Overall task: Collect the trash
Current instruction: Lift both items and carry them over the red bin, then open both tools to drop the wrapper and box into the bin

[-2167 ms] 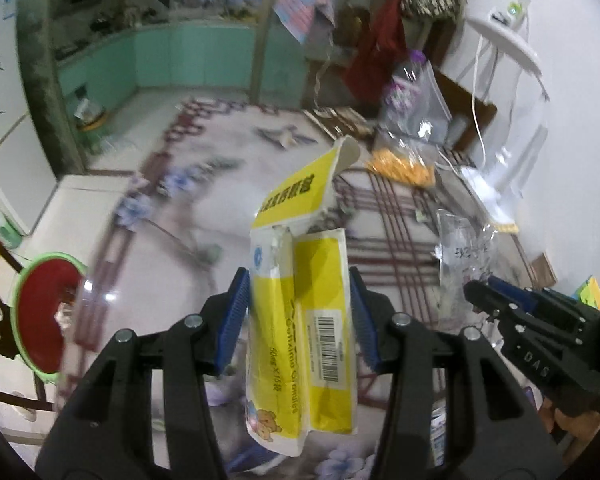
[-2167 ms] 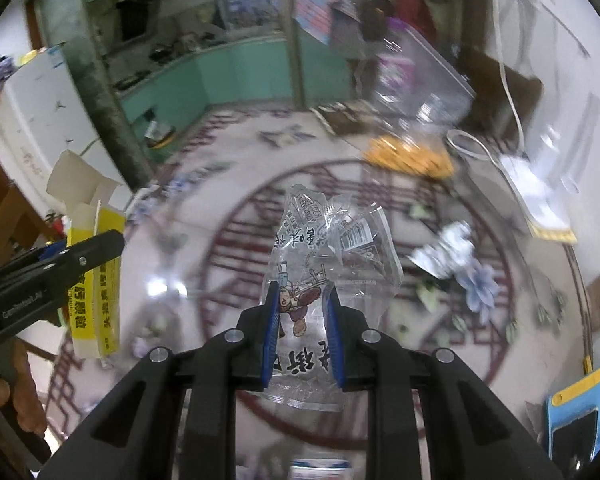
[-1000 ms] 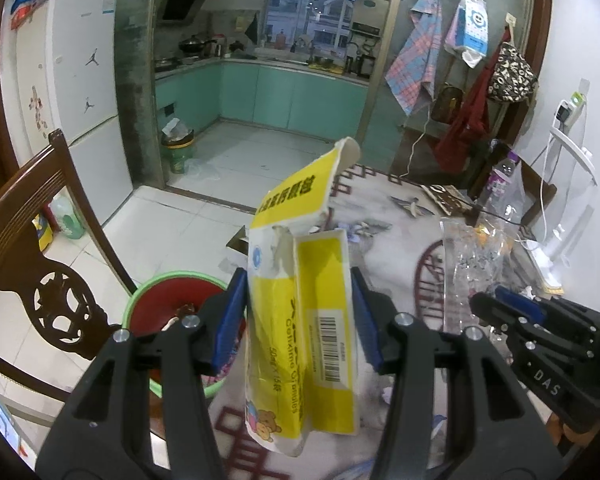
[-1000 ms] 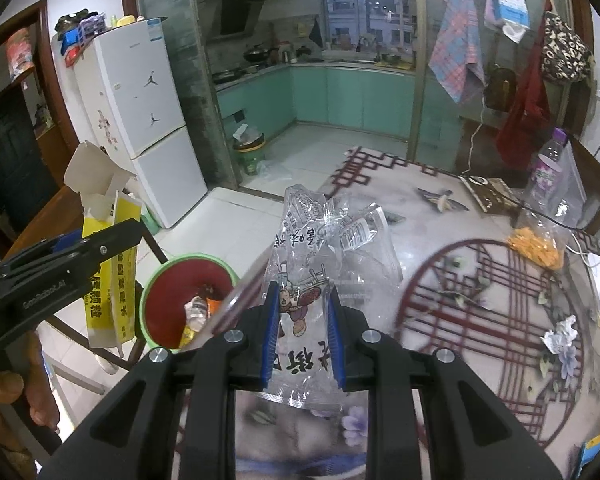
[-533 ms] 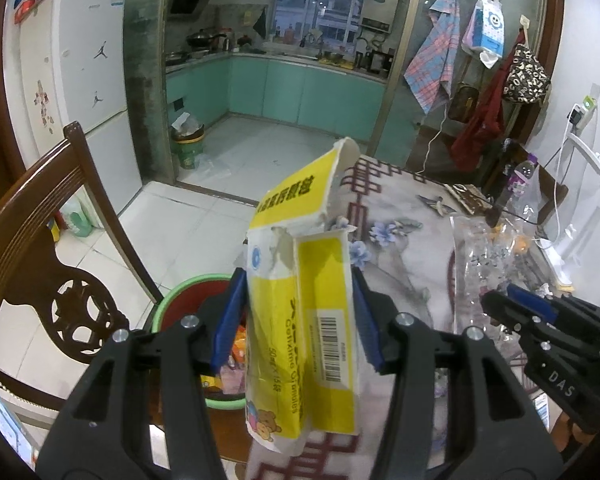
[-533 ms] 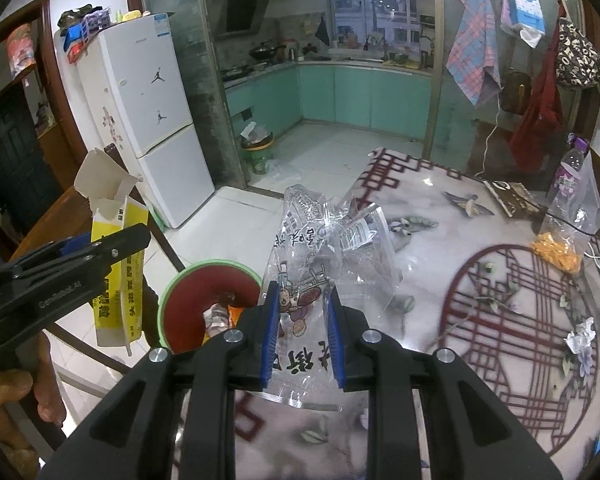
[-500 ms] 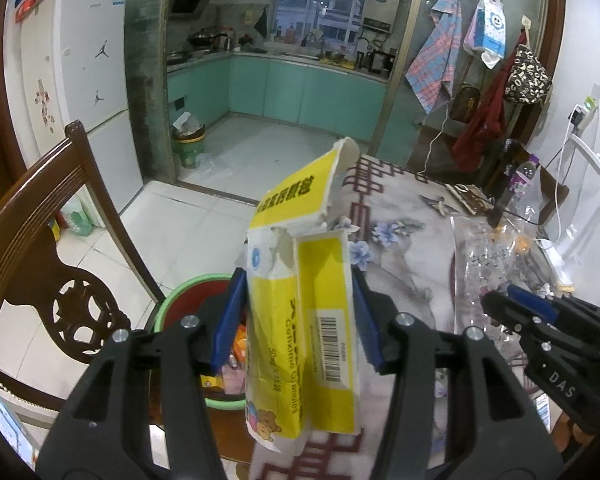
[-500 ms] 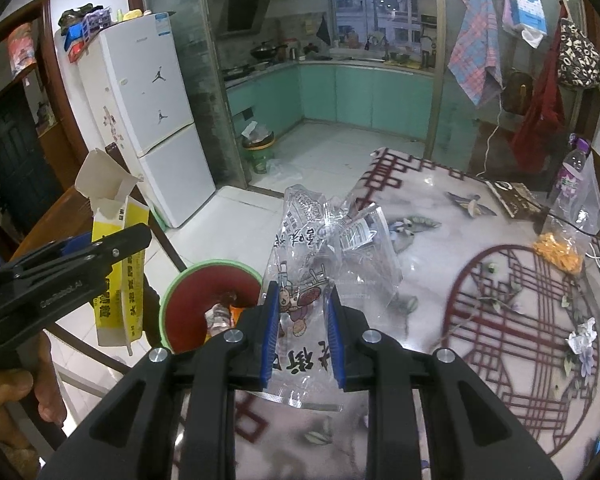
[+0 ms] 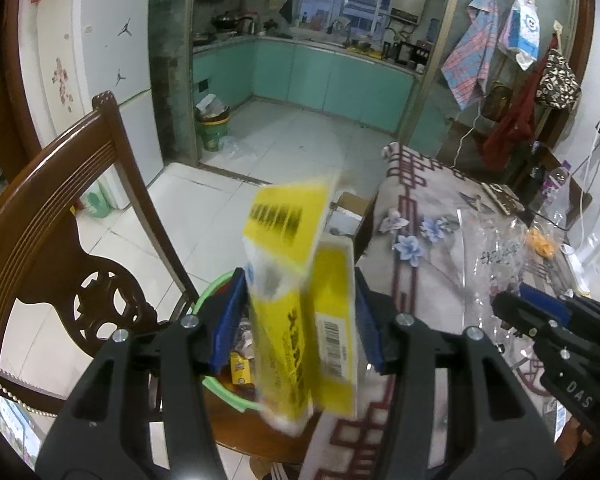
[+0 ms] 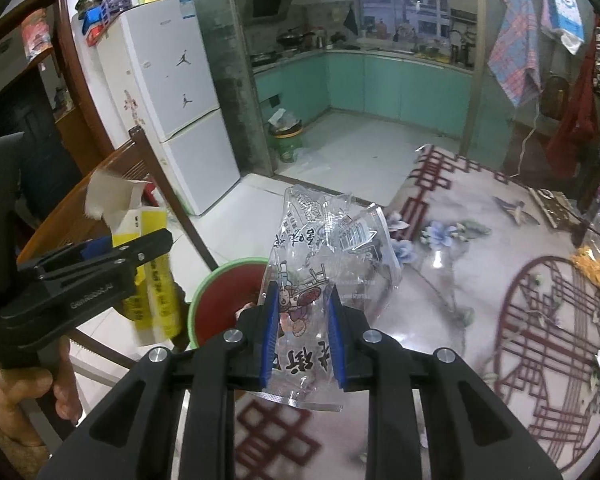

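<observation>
- I see a torn yellow carton (image 9: pixel 300 304), blurred, its flap open at the top, tilted between the pads of my left gripper (image 9: pixel 296 326).
- The left jaws stand apart, with gaps beside the carton; I cannot tell whether they grip it.
- Below it sits the green-rimmed red bin (image 10: pixel 220 300).
- My right gripper (image 10: pixel 302 334) pinches a crumpled clear printed wrapper (image 10: pixel 328 264), which sticks up past the pads.

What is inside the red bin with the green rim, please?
In the red bin, some wrappers and a small yellow packet show. The yellow box and left hand-held gripper cover the rest.
</observation>
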The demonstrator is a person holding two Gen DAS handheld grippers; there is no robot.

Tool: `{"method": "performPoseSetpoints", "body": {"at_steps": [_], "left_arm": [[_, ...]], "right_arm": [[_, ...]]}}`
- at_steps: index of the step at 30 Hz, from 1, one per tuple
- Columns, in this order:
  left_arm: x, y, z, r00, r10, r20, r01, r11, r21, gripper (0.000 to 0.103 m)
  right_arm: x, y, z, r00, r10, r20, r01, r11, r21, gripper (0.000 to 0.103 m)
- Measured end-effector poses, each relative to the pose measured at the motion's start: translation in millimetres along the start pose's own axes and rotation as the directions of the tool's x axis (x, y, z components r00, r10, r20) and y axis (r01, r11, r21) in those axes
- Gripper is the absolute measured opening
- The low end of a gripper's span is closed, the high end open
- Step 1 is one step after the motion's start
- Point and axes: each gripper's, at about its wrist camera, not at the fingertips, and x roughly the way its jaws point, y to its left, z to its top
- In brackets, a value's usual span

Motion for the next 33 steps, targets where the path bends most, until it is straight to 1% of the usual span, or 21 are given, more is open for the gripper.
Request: {"method": "performPoseSetpoints", "body": {"at_steps": [6, 11, 21, 26, 33], "left_arm": [[14.6, 13.3, 7.1, 1.000, 0.011, -0.020, -0.011, 1.000, -0.003, 0.044], [29.6, 25.4, 12.8, 0.999, 0.011, -0.039, -0.012, 1.000, -0.018, 0.042], [57.5, 42.4, 22.4, 0.997, 0.027, -0.069, -0.031, 0.999, -0.044, 0.041], [68.0, 47.7, 23.7, 0.996, 0.026, -0.085, -0.031, 0.998, -0.055, 0.041], [73.0, 48.4, 23.6, 0.995, 0.026, -0.093, -0.032, 0.998, -0.055, 0.041]], "right_arm": [[22.0, 14.5, 9.6, 0.999, 0.038, -0.031, -0.038, 0.999, -0.009, 0.022], [41.2, 22.9, 16.7, 0.997, 0.053, -0.057, -0.054, 0.998, -0.023, 0.022], [86.3, 29.5, 18.9, 0.986, 0.090, -0.142, -0.093, 0.995, -0.020, 0.022], [97.9, 29.4, 20.9, 0.982, 0.096, -0.162, -0.101, 0.995, -0.022, 0.022], [107.0, 32.9, 22.2, 0.978, 0.104, -0.180, -0.111, 0.993, -0.027, 0.022]]}}
